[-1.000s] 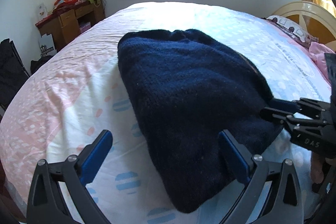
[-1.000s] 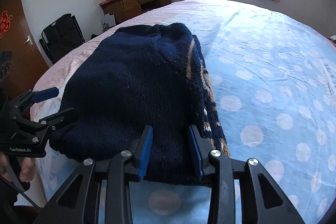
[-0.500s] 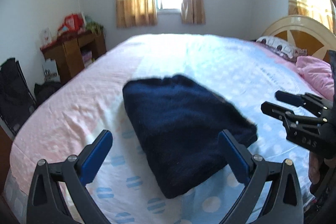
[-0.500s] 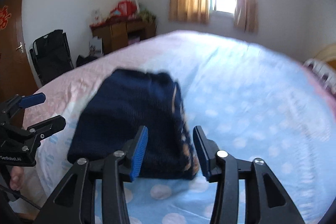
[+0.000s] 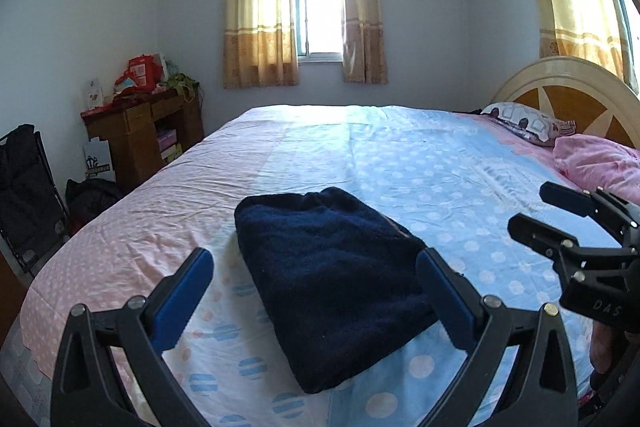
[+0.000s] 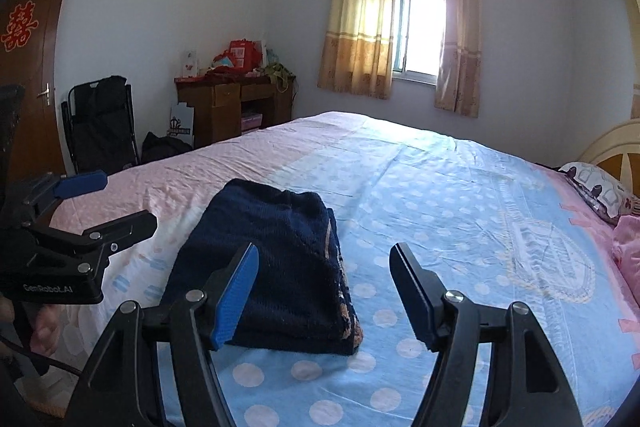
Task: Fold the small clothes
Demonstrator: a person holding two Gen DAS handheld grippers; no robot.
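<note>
The folded navy sweater point(image 5: 332, 279) lay on the bed point(image 5: 420, 163) at lower centre, long axis running away toward the window. Both tools hung above its near end, apart from it: the left tool point(image 5: 316, 291) spread wide, the right tool point(image 6: 324, 291) just opened, nothing between (neither noticeably nearer). No containers showed.

Folded navy sweater point(image 5: 336, 275) on the bed point(image 5: 420, 163), left gripper point(image 5: 316, 291) jaws wide apart above it

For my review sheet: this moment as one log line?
navy sweater: folded, on bed | left gripper: open, empty | right gripper: just opening, empty
</note>
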